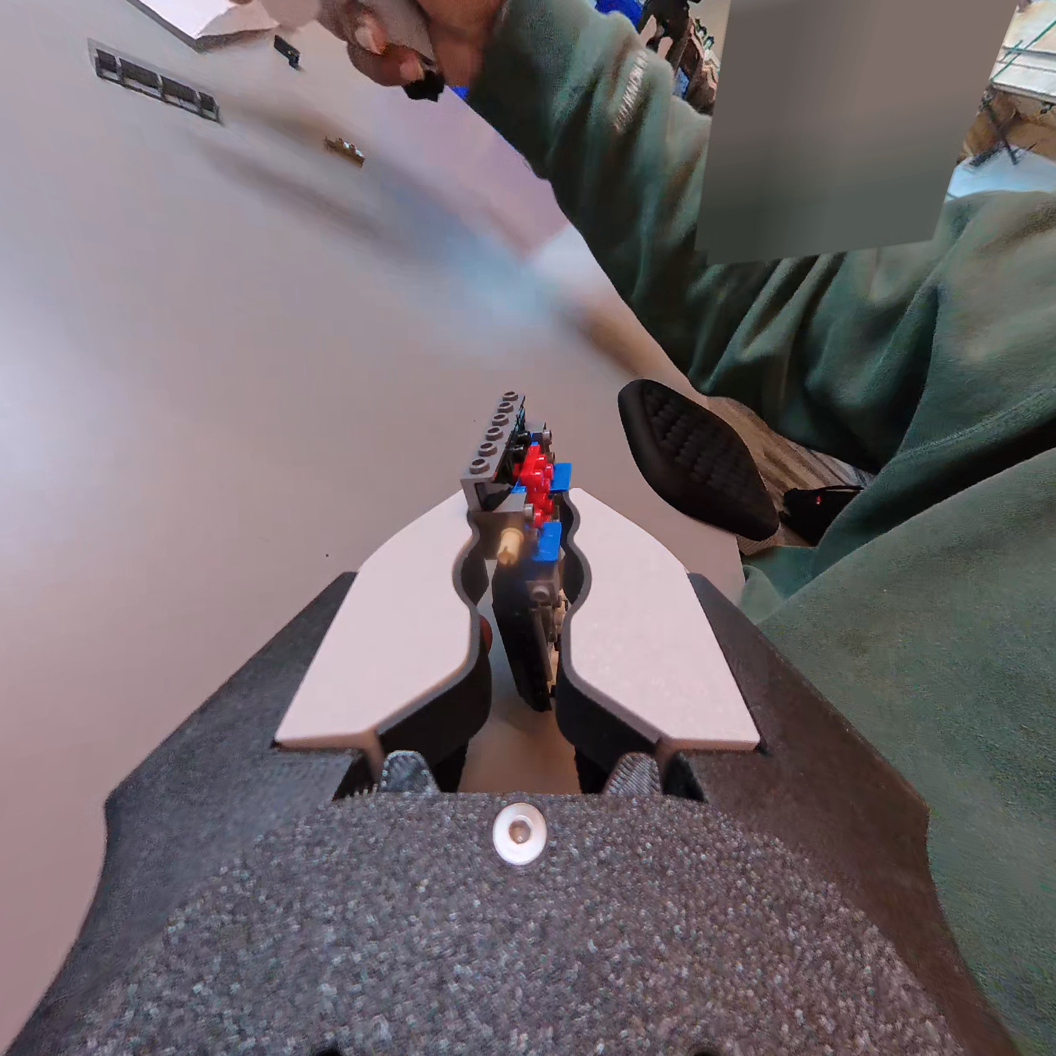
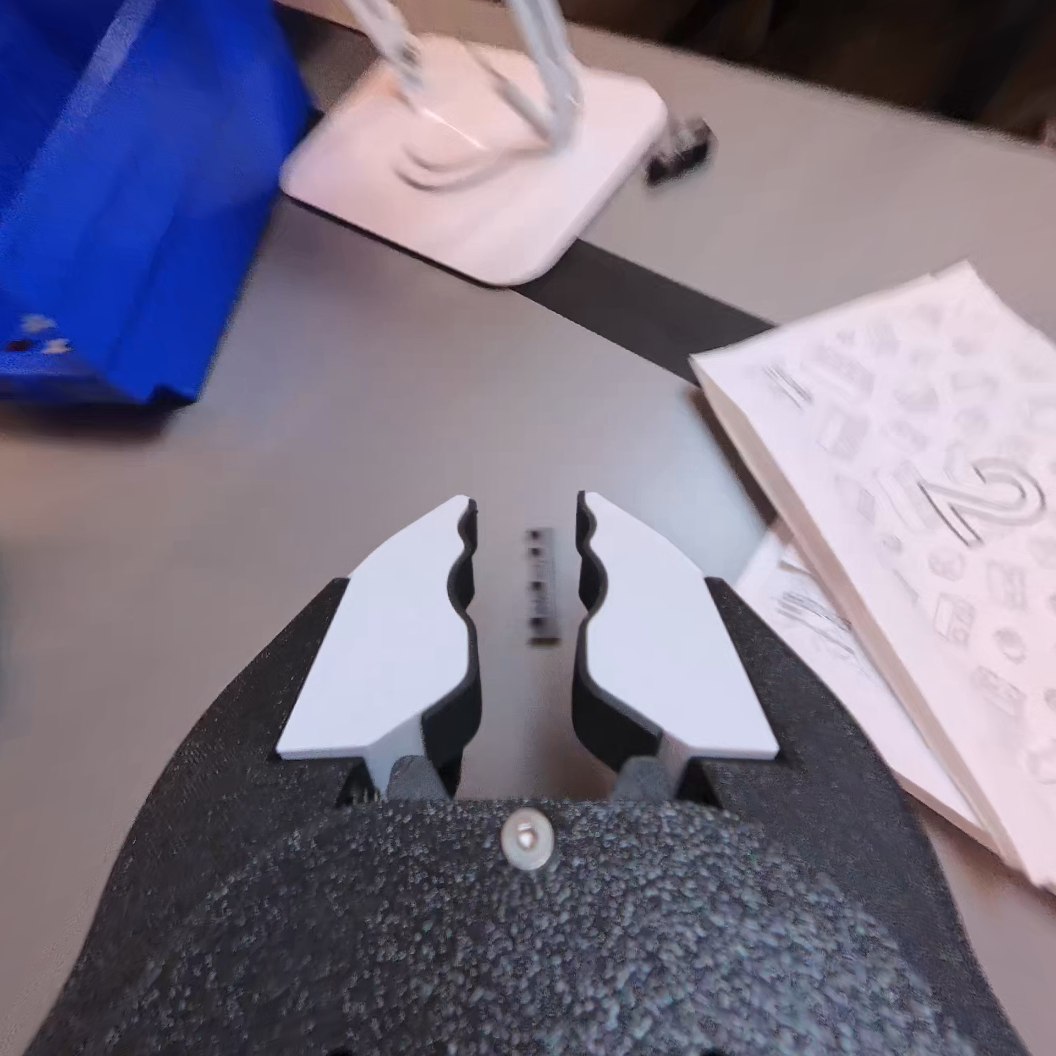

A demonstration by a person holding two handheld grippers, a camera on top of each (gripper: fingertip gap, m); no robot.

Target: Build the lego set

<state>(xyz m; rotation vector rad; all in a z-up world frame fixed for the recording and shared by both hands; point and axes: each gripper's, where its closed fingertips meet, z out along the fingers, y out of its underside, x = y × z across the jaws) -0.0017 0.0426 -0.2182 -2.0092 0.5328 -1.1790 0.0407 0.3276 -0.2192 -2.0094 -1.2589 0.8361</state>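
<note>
Brick assembly (image 1: 528,514), a small build of grey, black, red and blue toy bricks with a tan peg, sits at the centre of the left wrist view, clamped between the two white fingers of the left gripper (image 1: 519,503), whose jaws are drawn in close against its sides. A grey studded strip at the top of the build pokes out past the fingertips toward the upper middle of the frame. Behind it spreads a pale grey table (image 1: 171,343). On the table at the upper left lies a long dark studded piece (image 1: 154,80), and a small tan piece (image 1: 344,151) lies a little right of it. A person's green sleeve (image 1: 628,143) fills the upper right and right side, and a black armrest (image 1: 694,457) shows right of centre. In the right wrist view, which is blurred, the right gripper (image 2: 526,506) stands partly open with nothing between its white fingers; a small dark studded strip (image 2: 540,586) lies on the table seen through the gap, and whether the fingers touch it cannot be told. A blue bin (image 2: 131,200) fills the upper left, a white stand base (image 2: 486,171) sits at the upper middle, and an open printed booklet (image 2: 914,514) lies at the right edge.
</note>
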